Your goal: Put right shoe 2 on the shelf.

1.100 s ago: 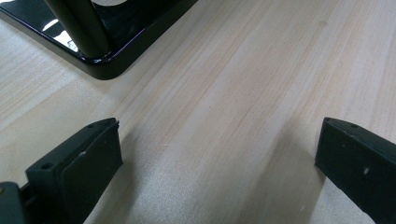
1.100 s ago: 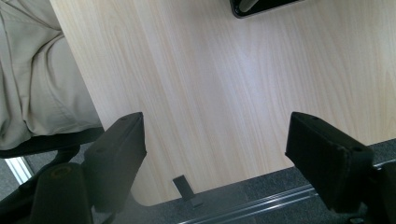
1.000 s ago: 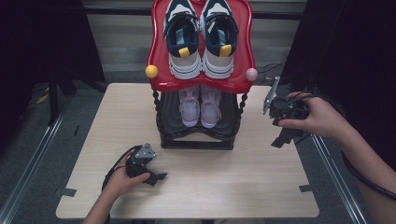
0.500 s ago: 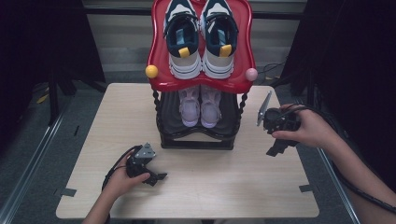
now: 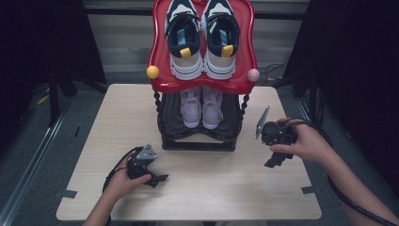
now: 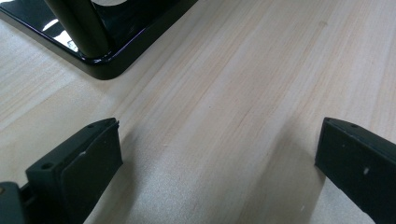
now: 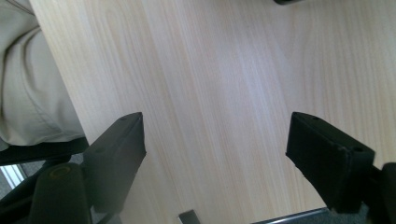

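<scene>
Pale wood worktop [image 5: 211, 188] carries a two-tier shoe rack [image 5: 197, 136] at its far middle. Red top tray [image 5: 160, 66] holds navy-and-white sneakers [image 5: 201, 37]; lilac shoes [image 5: 202, 107] sit on the black lower shelf. Left claw [image 5: 159, 179] sits low at the near left of the worktop, jaws wide apart, nothing between them, rack's black base corner [image 6: 112, 65] just ahead. Right claw [image 5: 276, 160] hovers right of the rack, pointing down toward the near edge, jaws spread wide, empty. Both claws are apart from the rack and shoes.
</scene>
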The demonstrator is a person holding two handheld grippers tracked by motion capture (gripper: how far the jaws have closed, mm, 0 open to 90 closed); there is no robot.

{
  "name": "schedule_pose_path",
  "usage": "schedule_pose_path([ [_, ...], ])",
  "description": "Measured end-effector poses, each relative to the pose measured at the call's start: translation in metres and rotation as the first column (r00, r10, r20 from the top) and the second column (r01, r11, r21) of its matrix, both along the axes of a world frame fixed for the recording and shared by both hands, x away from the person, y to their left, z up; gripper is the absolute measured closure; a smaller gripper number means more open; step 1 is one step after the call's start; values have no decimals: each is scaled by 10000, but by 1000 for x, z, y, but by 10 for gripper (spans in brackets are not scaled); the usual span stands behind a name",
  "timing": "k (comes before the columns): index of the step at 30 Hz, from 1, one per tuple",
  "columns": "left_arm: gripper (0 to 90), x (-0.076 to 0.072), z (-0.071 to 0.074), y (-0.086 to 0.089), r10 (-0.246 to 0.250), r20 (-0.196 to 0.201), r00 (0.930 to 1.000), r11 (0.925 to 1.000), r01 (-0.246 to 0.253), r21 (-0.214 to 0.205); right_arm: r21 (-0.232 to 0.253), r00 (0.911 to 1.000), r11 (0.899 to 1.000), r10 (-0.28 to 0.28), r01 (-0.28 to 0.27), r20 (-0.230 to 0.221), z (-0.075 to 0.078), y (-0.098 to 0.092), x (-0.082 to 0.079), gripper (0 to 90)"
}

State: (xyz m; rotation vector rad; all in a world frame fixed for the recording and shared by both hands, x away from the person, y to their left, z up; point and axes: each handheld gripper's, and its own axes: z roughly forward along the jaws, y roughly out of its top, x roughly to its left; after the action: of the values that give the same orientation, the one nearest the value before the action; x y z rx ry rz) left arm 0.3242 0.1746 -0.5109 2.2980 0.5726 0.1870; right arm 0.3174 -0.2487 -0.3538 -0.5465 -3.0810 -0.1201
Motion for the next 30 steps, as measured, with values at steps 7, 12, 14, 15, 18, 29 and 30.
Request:
schedule_pose_path([
  [7,0,0,0,0,3,14,10000,10000,-3,0,-5,10000,10000,85,-85,-37,-20,0,-5,187],
  [12,0,0,0,0,3,15,10000,10000,-3,1,123,10000,9999,-58,58,-17,-35,0,-8,186],
  [14,0,0,0,0,3,10,10000,10000,-3,-1,198,9996,9994,-275,276,-67,-39,0,-10,186],
  [15,0,0,0,0,4,11,10000,10000,-4,-1,302,9999,9995,-102,103,-33,-42,-1,-9,186],
  [18,0,0,0,0,5,9,10000,10000,-5,-2,458,9995,9985,-290,295,-102,-49,-1,-11,185],
  [29,0,0,0,0,4,13,10000,10000,-4,-4,970,9984,9938,-518,539,-235,-75,-3,-13,183],
  [30,0,0,0,0,2,13,10000,10000,-2,0,966,9980,9935,-584,606,-254,-76,-2,-14,183],
])
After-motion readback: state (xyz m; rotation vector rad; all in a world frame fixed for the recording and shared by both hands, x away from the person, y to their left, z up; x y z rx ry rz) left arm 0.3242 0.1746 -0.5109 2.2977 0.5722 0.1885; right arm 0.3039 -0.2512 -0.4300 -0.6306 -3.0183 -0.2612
